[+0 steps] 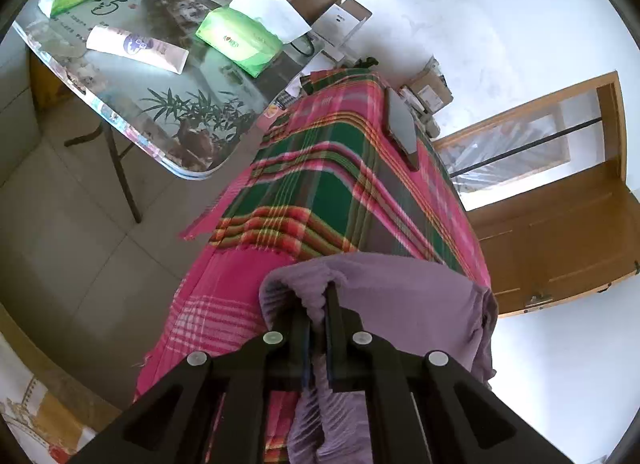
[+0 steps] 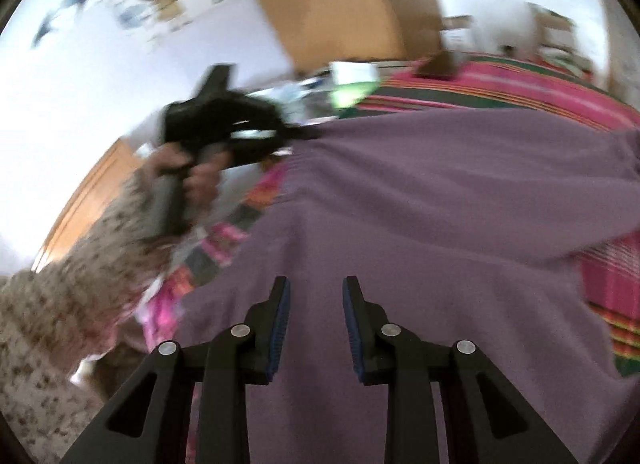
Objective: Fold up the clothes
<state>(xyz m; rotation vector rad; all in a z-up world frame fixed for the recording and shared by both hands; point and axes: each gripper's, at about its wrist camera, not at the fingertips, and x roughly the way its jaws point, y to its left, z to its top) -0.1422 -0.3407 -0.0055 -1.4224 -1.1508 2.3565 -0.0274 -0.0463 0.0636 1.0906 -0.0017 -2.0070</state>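
A purple garment [image 2: 420,200] lies spread over a pink and green plaid cloth [image 1: 332,168] that covers the work surface. My left gripper [image 1: 318,304] is shut on a bunched edge of the purple garment [image 1: 408,296], which hangs down between its fingers. The right wrist view, blurred, shows that left gripper [image 2: 304,134] pinching the garment's far left edge, held by a hand in a speckled sleeve [image 2: 80,244]. My right gripper [image 2: 316,288] hovers open over the near part of the garment, nothing between its blue pads [image 2: 282,304].
A glass-topped folding table [image 1: 132,104] stands left of the cloth, with two green tissue packs [image 1: 240,40], a tube [image 1: 136,48] and papers. A dark flat phone-like object [image 1: 402,124] lies on the plaid cloth's far side. Wooden door [image 1: 560,232] right; tiled floor [image 1: 72,224] left.
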